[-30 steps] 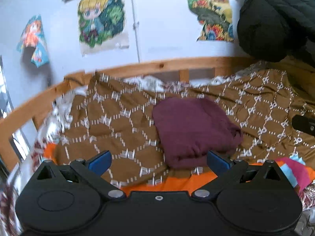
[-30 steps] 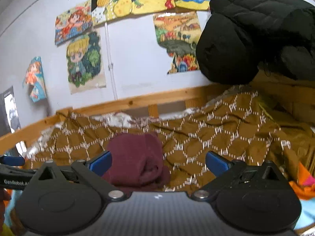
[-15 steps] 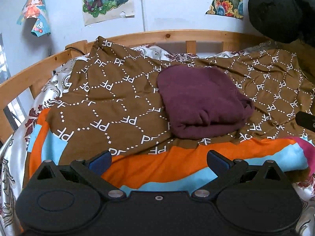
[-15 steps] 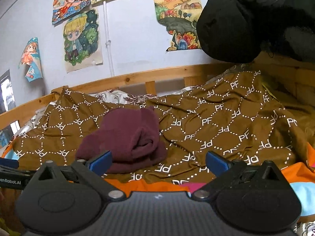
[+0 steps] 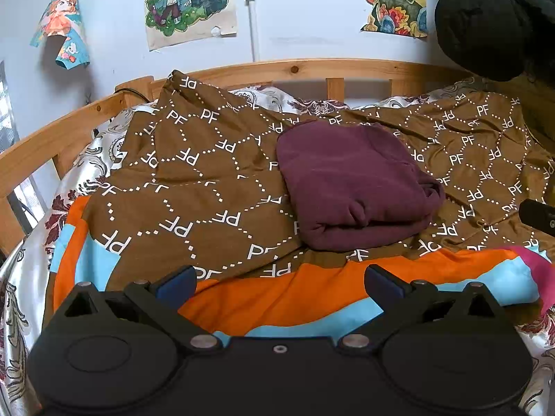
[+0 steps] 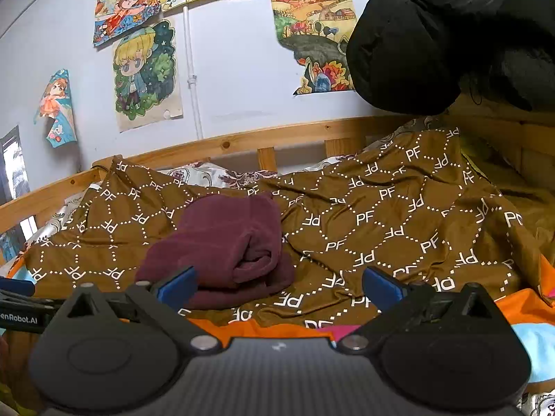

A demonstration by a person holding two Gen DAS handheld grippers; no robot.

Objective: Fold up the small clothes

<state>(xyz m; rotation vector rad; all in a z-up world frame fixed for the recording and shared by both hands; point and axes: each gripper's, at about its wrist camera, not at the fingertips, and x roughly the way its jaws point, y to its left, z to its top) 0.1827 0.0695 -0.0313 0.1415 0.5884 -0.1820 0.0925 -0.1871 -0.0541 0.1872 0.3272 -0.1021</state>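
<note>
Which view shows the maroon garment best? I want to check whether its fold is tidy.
The left wrist view: the maroon garment lies whole and unblocked on the brown blanket, top surface visible. In the right wrist view it sits lower and one blue fingertip covers its near corner, though the layered fold edges show.

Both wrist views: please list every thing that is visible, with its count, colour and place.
Folded garment: one, maroon, on the brown cover.
Bed cover: one, brown with white PF print, orange and blue border, over the bed.
Sheet: one, white with dark red floral pattern, under the cover.
Bed rail: one, light wood, along the wall.
Jacket: one, black, upper right.
Posters: several, colourful cartoons, on the wall.
Pipe: one, white, vertical on the wall.
Left gripper: one, black with blue pads, open, empty.
Right gripper: one, black with blue pads, open, empty.
</note>
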